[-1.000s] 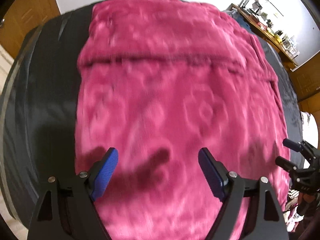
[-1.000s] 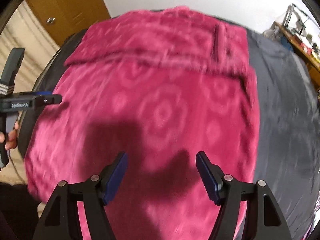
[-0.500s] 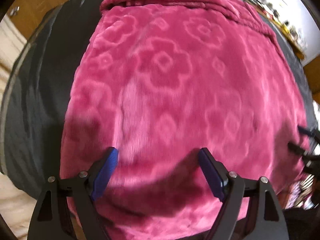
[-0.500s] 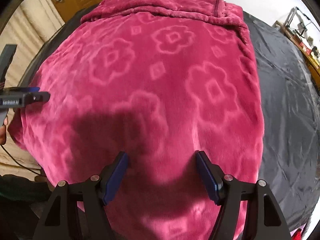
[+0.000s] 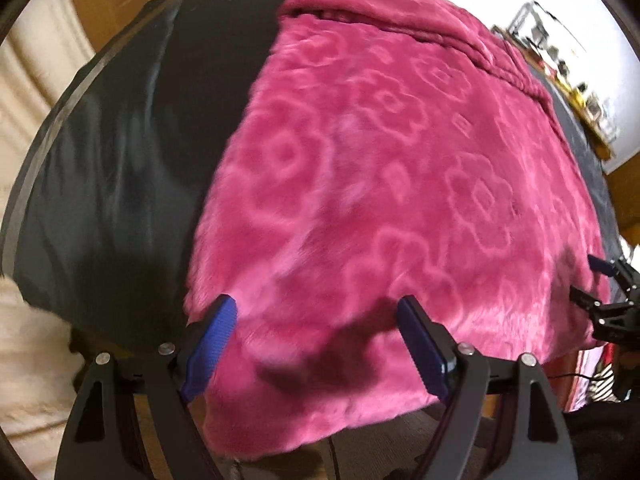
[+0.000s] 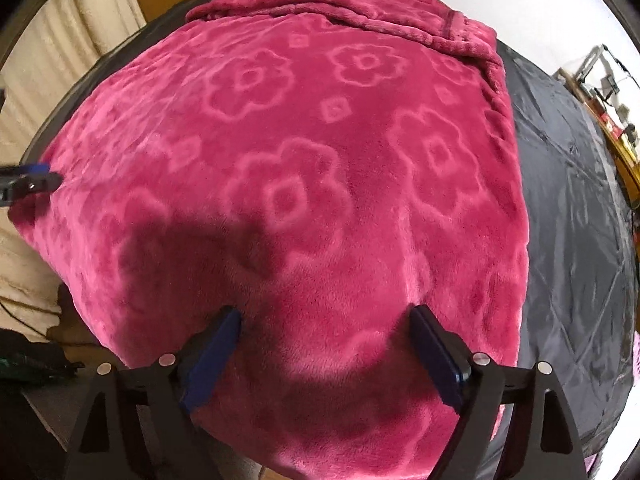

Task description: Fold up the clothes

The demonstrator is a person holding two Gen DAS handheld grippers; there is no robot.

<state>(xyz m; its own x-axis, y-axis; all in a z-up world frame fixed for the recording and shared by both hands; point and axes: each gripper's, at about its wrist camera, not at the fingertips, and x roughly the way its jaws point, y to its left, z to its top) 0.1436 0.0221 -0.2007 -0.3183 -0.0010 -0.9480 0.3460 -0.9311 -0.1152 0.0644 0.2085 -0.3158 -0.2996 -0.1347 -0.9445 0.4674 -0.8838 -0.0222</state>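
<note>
While both pairs of tongs are hanging released over the near hem, I am looking down on a pink fleece garment [image 5: 380, 184] spread flat across a worktop covered in dark sheeting [image 5: 120, 184]. Its long axis is running away from me, from the near hem that is drooping over the worktop's near edge to a folded band [image 6: 340, 4] at the far end.

I am holding the left tongs [image 5: 316, 340] at the hem's near-left corner, jaws wide apart, with the left blue pad [image 5: 212, 340] sitting right at the garment's left border and nothing between the pads but plush. I am holding the right tongs [image 6: 324, 356] the same way, jaws spread and gripping nothing, nearer the hem's right side, where the cloth's right border is running alongside bare sheeting [image 6: 580, 220].

Each pair is showing at the edge of the other's view, so the two are lined up across the hem, well apart. Neither seems nearer the cloth than the other; the hem is lying directly under and ahead of both. My reading is that the coming move is turning on pinching this near hem at both corners and carrying it along the long axis toward the far band.
</note>
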